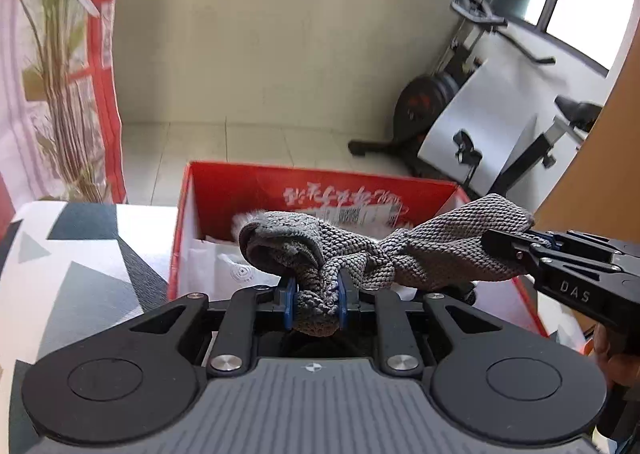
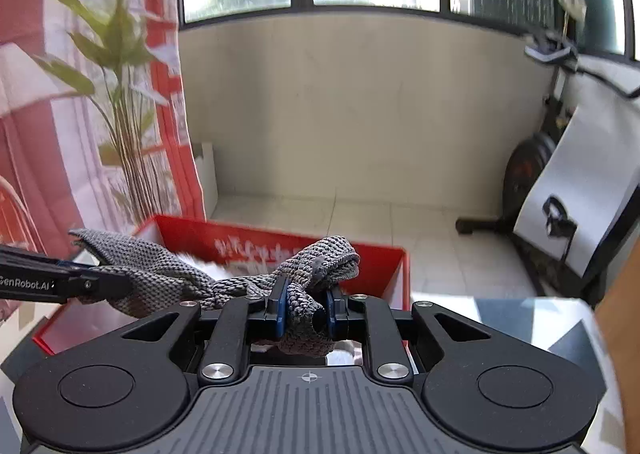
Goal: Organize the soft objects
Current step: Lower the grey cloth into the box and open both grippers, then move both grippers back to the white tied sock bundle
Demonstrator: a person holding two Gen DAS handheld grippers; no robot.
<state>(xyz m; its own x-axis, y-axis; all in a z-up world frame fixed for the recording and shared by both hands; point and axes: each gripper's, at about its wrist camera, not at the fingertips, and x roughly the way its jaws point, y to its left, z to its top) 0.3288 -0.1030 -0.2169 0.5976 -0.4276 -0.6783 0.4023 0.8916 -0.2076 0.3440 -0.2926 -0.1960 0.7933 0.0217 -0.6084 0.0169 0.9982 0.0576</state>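
Spanning the bottom of both views: a tabletop (image 1: 80, 254) w/ a grey, black and white triangle print. On it sits an open red box (image 1: 188, 221), white print on its inner far wall, white paper inside. Beyond the box: pale tiled floor, beige wall, windows above. A potted plant (image 2: 116, 101) stands at left in front of a red-and-white curtain. An exercise bike (image 1: 440, 93) stands at right, partly behind a white sheet.

Grey knit cloth (image 1: 360, 250) hangs stretched between the two grippers, above the box opening, approx. over the paper; it does not touch the box rim as far as can be seen. A tuft of white fluff shows at its left end in the left view.

Left gripper (image 1: 316, 298): blue pads pressed in on a bunched end of the cloth, pinching it. In the right view it enters from the left edge.

Right gripper (image 2: 306, 312): pads likewise clamped on the other bunched end. In the left view it enters from the right edge, w/ part of a hand (image 1: 616, 358) behind it.
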